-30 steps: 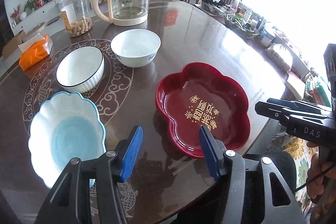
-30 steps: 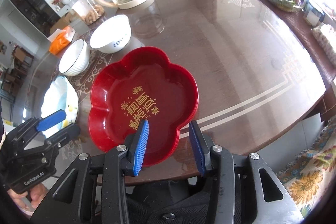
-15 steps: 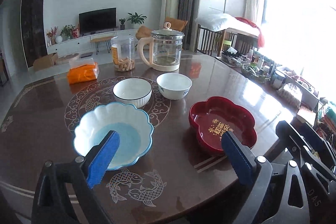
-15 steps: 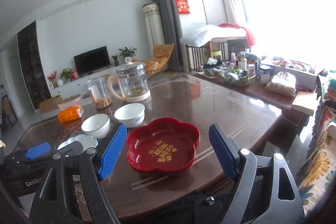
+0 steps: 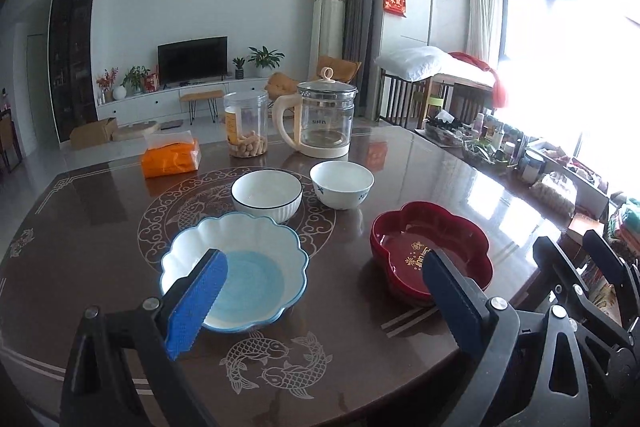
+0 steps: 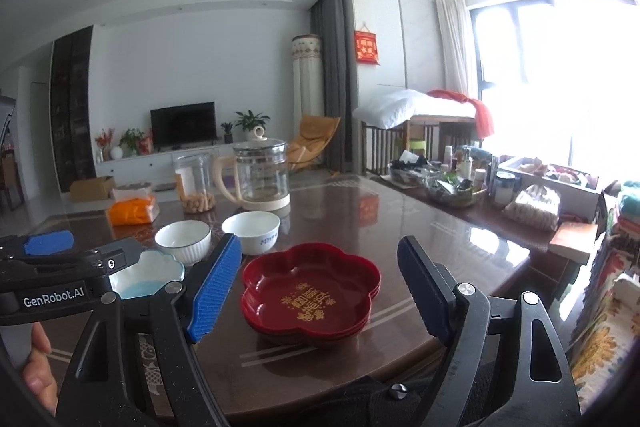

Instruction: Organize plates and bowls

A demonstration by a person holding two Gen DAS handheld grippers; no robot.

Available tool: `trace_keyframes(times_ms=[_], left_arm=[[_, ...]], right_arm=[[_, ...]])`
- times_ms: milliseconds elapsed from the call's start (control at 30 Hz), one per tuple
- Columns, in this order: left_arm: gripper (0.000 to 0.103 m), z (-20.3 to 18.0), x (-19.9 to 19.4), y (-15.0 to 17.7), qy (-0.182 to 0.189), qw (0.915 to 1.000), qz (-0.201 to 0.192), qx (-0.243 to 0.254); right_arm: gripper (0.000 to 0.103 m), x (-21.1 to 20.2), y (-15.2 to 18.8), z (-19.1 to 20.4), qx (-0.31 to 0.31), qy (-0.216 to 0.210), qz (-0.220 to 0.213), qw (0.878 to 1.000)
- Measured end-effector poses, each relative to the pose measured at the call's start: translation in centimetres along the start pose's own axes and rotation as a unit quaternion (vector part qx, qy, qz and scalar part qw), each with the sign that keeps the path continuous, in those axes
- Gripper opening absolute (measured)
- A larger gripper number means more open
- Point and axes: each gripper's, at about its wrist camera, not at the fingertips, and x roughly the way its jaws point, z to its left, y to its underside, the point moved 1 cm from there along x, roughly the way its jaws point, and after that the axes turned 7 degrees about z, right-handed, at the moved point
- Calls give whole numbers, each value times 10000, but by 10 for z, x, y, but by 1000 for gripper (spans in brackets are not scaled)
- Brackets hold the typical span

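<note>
A scalloped white bowl with a blue inside (image 5: 240, 267) sits near the table's front, just beyond my left gripper (image 5: 324, 257), which is open wide and holds nothing. To its right lies a stack of red flower-shaped plates (image 6: 312, 291) with gold writing, straight ahead of my right gripper (image 6: 319, 243), also open wide and empty. Behind them stand a white ribbed bowl with a black rim (image 5: 267, 193) and a white bowl with blue marks (image 5: 342, 183). Both grippers hover at the near table edge, touching nothing.
At the back of the dark patterned table (image 5: 100, 227) stand a glass kettle (image 5: 326, 119), a clear jar of snacks (image 5: 246, 125) and an orange tissue pack (image 5: 171, 157). Baskets and bottles (image 5: 500, 151) crowd the right side. A hand (image 6: 38, 367) holds the left gripper.
Both grippers opened from a narrow gap to wide. Both views tilted up from looking down on the dishes to a more level look across the table, and drew back towards the near edge.
</note>
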Motion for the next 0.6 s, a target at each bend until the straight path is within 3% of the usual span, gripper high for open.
trace_keyframes(times_ms=[200,600], left_arm=[[98,4,-1,11,-162,9998,143,-13],[98,25,-7,10,-187,9990,110,-385]], right_arm=[[83,10,9,6,-95,-141,325,9993],[83,6,12,16,-312,-196,340,9987]])
